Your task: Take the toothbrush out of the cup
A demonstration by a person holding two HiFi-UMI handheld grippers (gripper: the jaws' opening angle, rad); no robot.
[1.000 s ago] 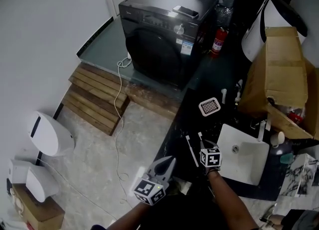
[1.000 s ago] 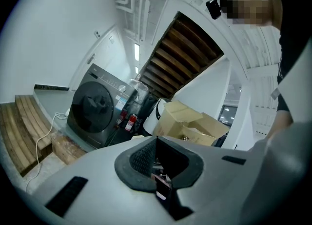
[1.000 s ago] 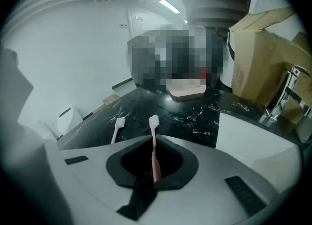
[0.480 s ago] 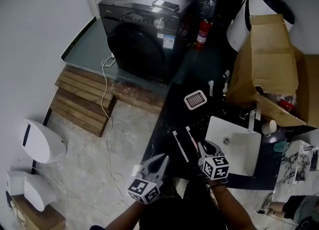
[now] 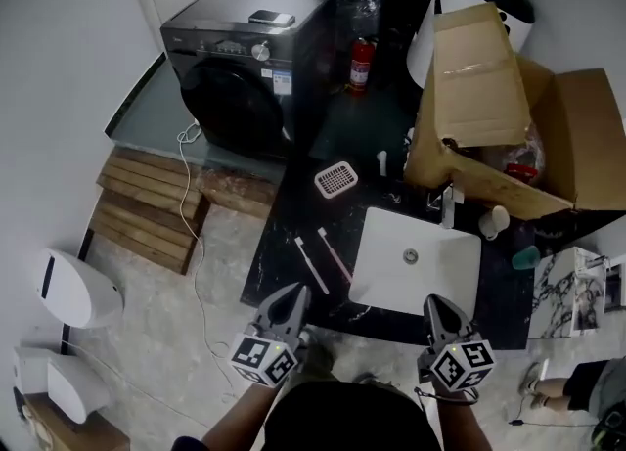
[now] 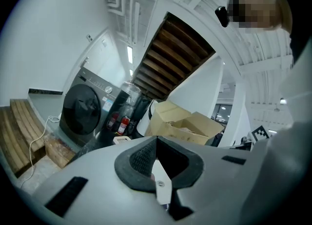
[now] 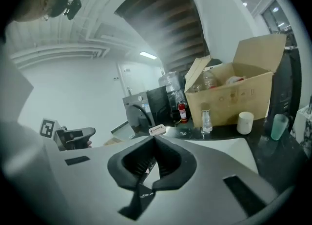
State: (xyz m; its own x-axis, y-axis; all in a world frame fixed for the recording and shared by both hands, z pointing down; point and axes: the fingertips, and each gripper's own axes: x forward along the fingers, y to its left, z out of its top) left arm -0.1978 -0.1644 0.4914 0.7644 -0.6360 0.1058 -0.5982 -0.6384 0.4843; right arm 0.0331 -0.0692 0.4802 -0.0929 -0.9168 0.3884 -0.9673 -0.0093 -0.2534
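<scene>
The left tongs (image 5: pixel 292 295) and the right tongs (image 5: pixel 437 306) were each closed tip to tip on nothing. They were held low at the near edge of the dark surface (image 5: pixel 275 275), probably because the job looked finished. Two toothbrushes (image 5: pixel 311 265) lay flat on it just ahead of the left tongs, beside the sink (image 5: pixel 364 273). The white cup (image 5: pixel 499 220) stood well beyond the right tongs, with no brush standing out of it.
</scene>
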